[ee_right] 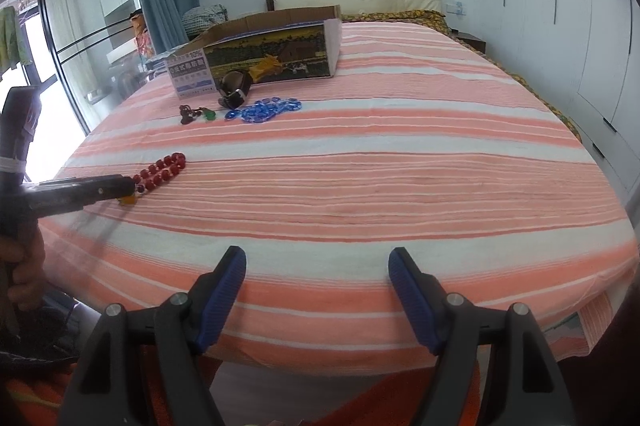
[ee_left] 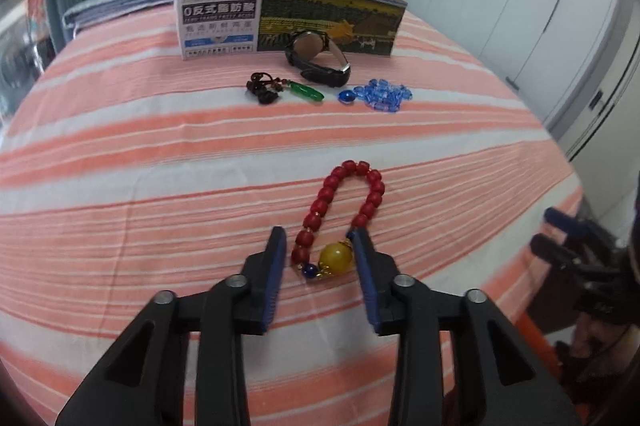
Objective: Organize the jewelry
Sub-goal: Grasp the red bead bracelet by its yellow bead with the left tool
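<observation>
Four pieces on bed: red bracelet (ee_left: 340,214) between my left jaws, parted, unclamped, awaiting box (ee_left: 288,18); right jaws apart, empty.

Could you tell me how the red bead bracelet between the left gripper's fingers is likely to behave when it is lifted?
The red bead bracelet is a loop of separate strung beads, so it will probably droop rather than hold its shape. Its big yellow bead looks smooth and round, so it may slip between the pads of the left gripper.
</observation>
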Tool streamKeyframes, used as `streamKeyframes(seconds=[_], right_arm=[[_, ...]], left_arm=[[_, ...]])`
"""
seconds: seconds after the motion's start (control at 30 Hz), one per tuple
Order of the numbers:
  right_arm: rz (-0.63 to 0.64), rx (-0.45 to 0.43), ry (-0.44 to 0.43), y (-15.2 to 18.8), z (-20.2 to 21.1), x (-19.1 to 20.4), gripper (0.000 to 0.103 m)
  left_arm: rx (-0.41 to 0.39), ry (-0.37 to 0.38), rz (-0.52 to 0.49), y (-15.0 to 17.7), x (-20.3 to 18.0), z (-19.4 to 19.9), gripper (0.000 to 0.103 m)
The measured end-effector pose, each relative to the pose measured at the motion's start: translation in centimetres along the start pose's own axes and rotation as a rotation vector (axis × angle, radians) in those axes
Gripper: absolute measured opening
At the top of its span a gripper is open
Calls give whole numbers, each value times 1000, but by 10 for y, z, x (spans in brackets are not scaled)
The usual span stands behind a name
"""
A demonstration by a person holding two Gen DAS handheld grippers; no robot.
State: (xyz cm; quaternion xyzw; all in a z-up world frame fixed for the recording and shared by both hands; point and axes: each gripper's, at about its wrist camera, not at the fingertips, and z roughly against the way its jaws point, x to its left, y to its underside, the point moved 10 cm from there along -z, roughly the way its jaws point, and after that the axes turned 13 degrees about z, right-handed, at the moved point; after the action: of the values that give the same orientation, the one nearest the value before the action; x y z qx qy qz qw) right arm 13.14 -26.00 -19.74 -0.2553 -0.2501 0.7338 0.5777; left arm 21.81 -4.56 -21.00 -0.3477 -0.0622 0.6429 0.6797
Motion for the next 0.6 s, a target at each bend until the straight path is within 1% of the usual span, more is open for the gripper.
streamKeyframes(seconds=[0.07,0.17,0.23,0.3,0.37,0.4,0.43,0.47,0.5,0.53,0.6], right_arm=[[11,-5,-3,-2,1,4,76],[33,-5,-2,0,4,9,76],[31,-1,-2,1,4,9,76],[13,7,-5,5,3,6,76],[9,9,-4,5,3,5,76],[8,7,-2,5,5,4,76],[9,6,0,5,4,4,76],[11,5,0,5,5,4,76],[12,4,1,4,4,4,76],[13,2,2,4,4,4,76],[12,1,6,5,6,2,76]], left_arm=[[-16,13,31,-3,6,7,44],[-40,-11,76,-9,17,11,44],[-33,-36,96,-11,22,7,44],[-15,-49,80,-11,21,0,44],[-18,-88,25,-11,17,-5,45],[-20,-119,-11,-10,15,-8,47],[-24,-177,-63,-11,13,-12,48],[-30,-217,-92,-12,15,-12,50],[-46,-263,-111,-16,17,-13,55],[-52,-285,-104,-19,22,-14,60],[-58,-303,-51,-25,35,-13,61]])
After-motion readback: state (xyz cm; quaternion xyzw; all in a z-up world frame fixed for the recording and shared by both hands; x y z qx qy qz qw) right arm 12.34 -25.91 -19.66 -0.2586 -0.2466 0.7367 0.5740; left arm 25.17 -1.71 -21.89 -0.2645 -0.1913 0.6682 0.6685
